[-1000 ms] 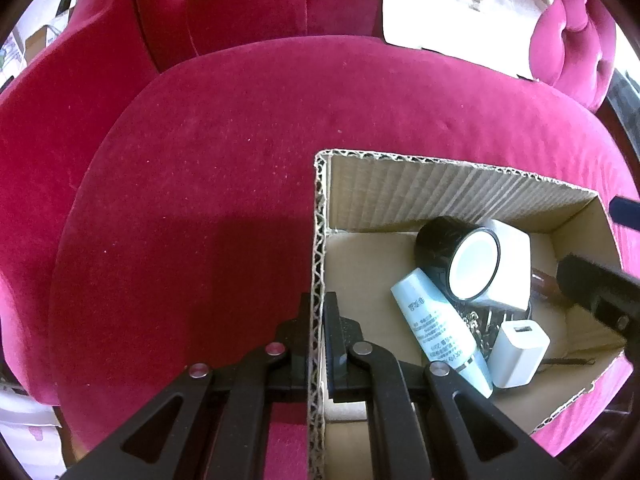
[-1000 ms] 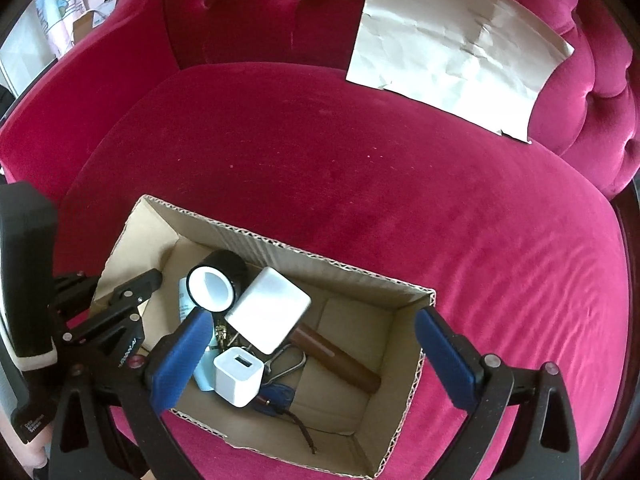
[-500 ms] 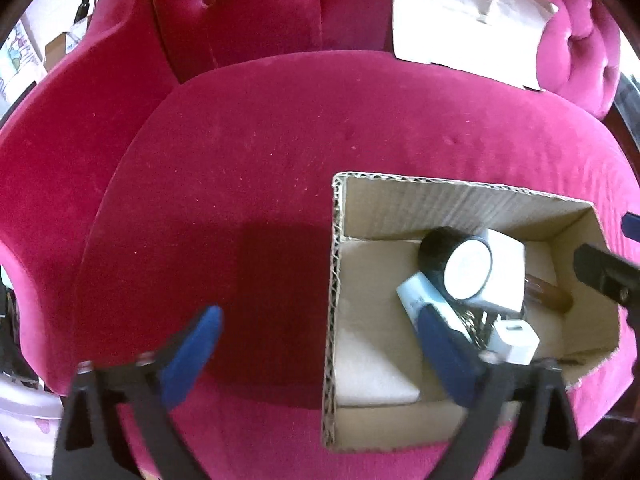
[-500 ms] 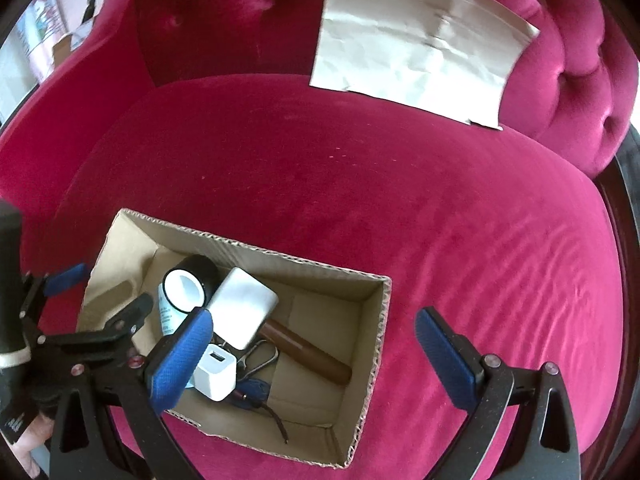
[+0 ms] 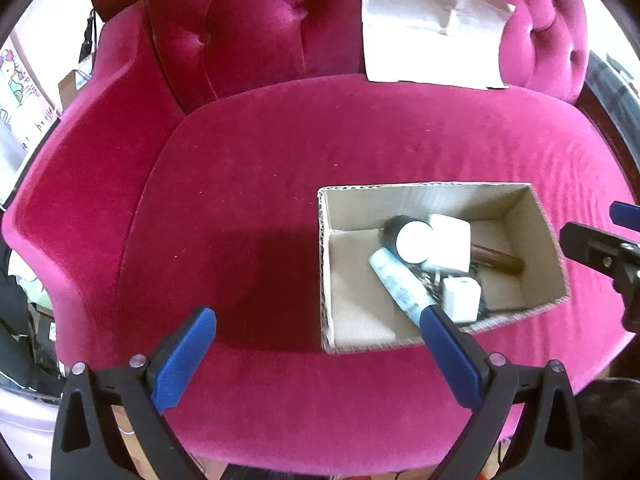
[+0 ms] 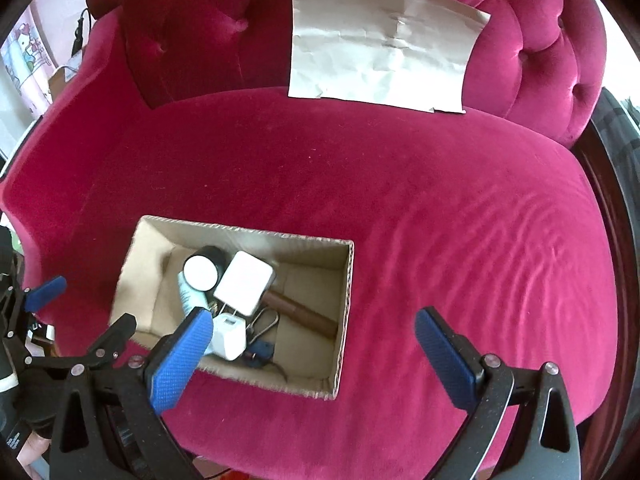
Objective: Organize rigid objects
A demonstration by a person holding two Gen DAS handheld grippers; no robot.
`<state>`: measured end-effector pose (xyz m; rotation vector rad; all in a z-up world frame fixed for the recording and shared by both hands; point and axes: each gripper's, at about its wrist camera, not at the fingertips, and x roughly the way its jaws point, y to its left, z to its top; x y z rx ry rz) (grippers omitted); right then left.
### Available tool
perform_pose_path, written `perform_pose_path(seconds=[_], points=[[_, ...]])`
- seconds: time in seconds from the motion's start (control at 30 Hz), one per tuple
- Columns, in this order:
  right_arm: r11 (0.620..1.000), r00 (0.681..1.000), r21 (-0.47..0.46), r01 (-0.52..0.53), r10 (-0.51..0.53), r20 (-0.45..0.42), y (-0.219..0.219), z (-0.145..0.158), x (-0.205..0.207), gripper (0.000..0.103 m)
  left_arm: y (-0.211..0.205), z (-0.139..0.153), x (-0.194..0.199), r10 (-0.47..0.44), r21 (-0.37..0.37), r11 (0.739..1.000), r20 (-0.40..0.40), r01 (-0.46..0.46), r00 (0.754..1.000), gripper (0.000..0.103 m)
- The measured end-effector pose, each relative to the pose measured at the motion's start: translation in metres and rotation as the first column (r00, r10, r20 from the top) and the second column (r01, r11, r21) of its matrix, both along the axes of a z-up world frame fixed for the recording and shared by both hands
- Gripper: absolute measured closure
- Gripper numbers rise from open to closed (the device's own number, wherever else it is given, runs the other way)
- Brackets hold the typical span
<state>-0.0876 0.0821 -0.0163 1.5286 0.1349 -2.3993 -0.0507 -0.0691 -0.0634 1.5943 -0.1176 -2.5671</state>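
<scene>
My left tongs (image 5: 316,344) hang spread wide and empty above the near edge of the sofa (image 5: 248,152) seat, one pad over bare velvet, the other overlapping the near wall of the box (image 5: 424,196). My right tongs (image 6: 312,344) are likewise wide apart and hold nothing; the left pad overlaps the box's near left part, the right pad sits over open velvet. The box (image 6: 344,296) rests on the seat, its top open and its corrugated rim clear all round. Inside, crowded toward the middle, lie a black jar (image 6: 202,270) with a white face, a white block (image 6: 244,282) leaning against it, a pale tube (image 5: 400,284), a small charger (image 6: 228,334), a brown handle (image 6: 300,314), a wire clip (image 6: 264,322) and a dark blue piece (image 6: 258,350). The box's left floor in the left view is bare cardboard. Wide free velvet lies left of the box in the left view, right of it in the right view, and beyond its far wall. A creased paper (image 6: 380,36) leans on the tufted backrest, well apart from the box.
</scene>
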Motion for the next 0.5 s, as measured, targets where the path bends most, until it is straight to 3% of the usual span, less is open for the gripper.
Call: perform_pose_path(seconds=[0.27,0.4,0.5], points=[[0.999,0.999,-0.032,0.019,-0.02,-0.027,0.008,0.039,0.03,0.0,0.005,0.051,0.035,0.008,0.02,1.0,-0.064,-0.006,0.998,0.0],[0.999,0.999,-0.037,0.024,-0.025,-0.02,0.009,0.048,0.045,0.0,0.015,0.055,0.041,0.02,0.052,0.999,-0.069,-0.017,0.997,0.0],[0.999,0.999,-0.046,0.026,-0.027,-0.022,0.013,0.054,0.055,0.0,0.021,0.058,0.047,0.018,0.035,0.999,-0.075,-0.016,0.997,0.0]])
